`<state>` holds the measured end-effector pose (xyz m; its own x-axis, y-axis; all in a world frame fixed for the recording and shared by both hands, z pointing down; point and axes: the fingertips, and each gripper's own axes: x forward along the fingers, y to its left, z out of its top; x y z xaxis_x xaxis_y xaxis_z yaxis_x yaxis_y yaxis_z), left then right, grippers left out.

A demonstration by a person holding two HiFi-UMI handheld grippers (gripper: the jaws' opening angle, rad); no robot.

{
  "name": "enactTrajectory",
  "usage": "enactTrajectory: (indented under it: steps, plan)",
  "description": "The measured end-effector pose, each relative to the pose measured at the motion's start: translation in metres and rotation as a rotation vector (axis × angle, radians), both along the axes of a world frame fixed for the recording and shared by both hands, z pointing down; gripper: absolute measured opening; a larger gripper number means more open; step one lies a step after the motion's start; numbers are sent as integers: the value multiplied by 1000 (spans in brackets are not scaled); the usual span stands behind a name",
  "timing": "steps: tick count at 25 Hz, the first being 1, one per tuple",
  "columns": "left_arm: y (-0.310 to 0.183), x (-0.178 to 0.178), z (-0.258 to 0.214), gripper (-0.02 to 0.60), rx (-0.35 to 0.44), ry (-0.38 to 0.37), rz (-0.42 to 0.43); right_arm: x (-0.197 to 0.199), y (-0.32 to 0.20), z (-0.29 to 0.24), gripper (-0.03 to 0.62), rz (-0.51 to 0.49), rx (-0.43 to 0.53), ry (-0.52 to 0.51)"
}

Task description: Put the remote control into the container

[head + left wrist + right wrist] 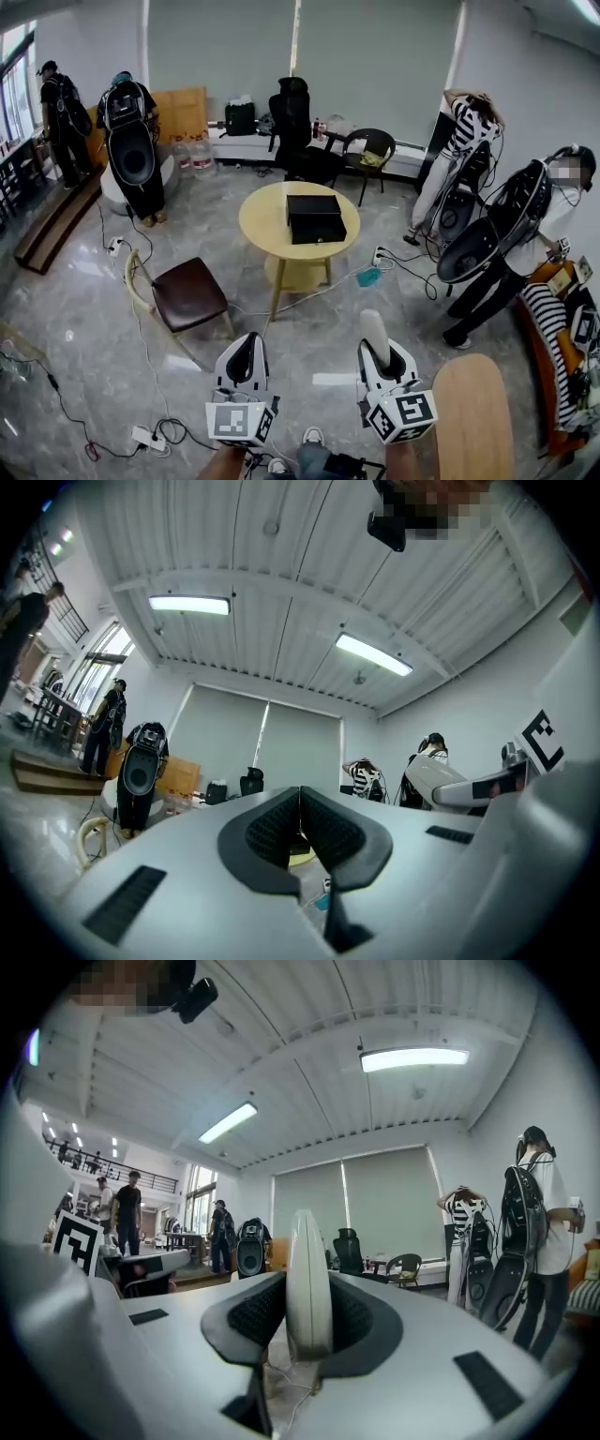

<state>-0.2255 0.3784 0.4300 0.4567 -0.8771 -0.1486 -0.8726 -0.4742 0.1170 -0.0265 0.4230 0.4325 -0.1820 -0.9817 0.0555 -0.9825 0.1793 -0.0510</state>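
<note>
I've got the remote control [308, 1279] clamped in the jaws of my right gripper [302, 1324], left gripper [300, 819] closed on nothing, container [315, 217] far ahead, drop-off's left.

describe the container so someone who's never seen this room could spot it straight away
Find the round pale wooden table in the middle of the grey floor. The container sits on its top, right of centre. It is a low black box, the only thing on that table, unlike the tall black office chair behind it.
</note>
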Motion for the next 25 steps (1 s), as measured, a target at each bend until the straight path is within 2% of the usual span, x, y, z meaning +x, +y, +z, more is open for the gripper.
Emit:
enactTrajectory:
  steps: [8, 13, 20, 25]
  plan:
    - [-18, 26, -6, 14, 7, -12, -14, 15, -23, 3, 123, -40, 27, 16]
    - [-50, 51, -11, 14, -4, -25, -4, 34, -56, -1, 123, -47, 31, -11]
    - [-97, 124, -27, 14, 1, -47, -9, 106, -107, -12, 123, -47, 27, -32]
    - [-106, 144, -21, 14, 6, -51, -23, 129, -120, -2, 123, -58, 18, -41]
